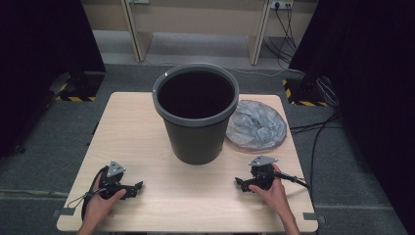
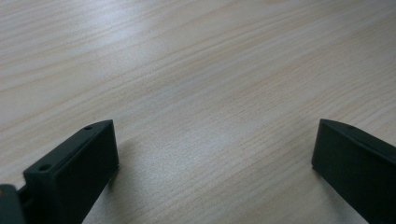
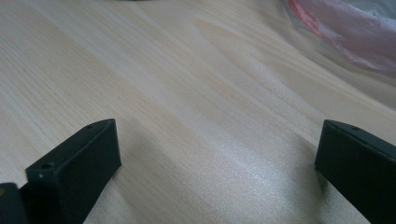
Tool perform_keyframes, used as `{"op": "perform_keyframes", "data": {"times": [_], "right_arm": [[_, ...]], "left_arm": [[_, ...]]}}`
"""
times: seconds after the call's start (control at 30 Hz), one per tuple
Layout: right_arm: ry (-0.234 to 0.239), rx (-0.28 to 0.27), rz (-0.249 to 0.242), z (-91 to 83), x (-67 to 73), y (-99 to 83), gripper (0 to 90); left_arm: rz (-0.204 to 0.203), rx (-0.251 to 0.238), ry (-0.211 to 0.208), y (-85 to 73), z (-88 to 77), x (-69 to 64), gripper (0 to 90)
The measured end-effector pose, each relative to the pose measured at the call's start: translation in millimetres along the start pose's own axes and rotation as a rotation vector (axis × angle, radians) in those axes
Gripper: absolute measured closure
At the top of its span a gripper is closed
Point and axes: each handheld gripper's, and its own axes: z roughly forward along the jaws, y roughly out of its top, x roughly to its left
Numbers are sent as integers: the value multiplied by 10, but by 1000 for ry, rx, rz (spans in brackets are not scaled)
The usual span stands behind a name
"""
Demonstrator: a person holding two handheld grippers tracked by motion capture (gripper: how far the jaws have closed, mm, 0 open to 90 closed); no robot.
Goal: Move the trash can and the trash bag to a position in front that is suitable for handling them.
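Both hands are resting low on the pale wooden counter (image 1: 161, 196), the left hand-held gripper (image 1: 138, 186) and the right hand-held gripper (image 1: 238, 181) each gaping wide, holding nothing.

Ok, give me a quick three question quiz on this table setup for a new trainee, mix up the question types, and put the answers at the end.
1. True or false: the dark grey bin lies on its side on the table.
2. Multiple choice: the crumpled grey plastic bag is A) inside the bin, B) on the table to the bin's right, touching or nearly touching it, C) held by the left gripper.
3. Short answer: are the fingers of the right gripper spread apart or closed together?

Key
1. False; it stands upright with its mouth open to the top.
2. B
3. Spread apart, with bare tabletop between them.
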Motion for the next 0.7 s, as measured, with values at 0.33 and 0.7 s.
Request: {"op": "perform_keyframes", "data": {"times": [0.33,0.7], "right_arm": [[-9,-120,8,-171,-53,58,133],[-88,-212,30,-357,-259,381,131]], "left_arm": [[0,0,0,0,0,0,0],[-1,0,0,0,0,0,0]]}}
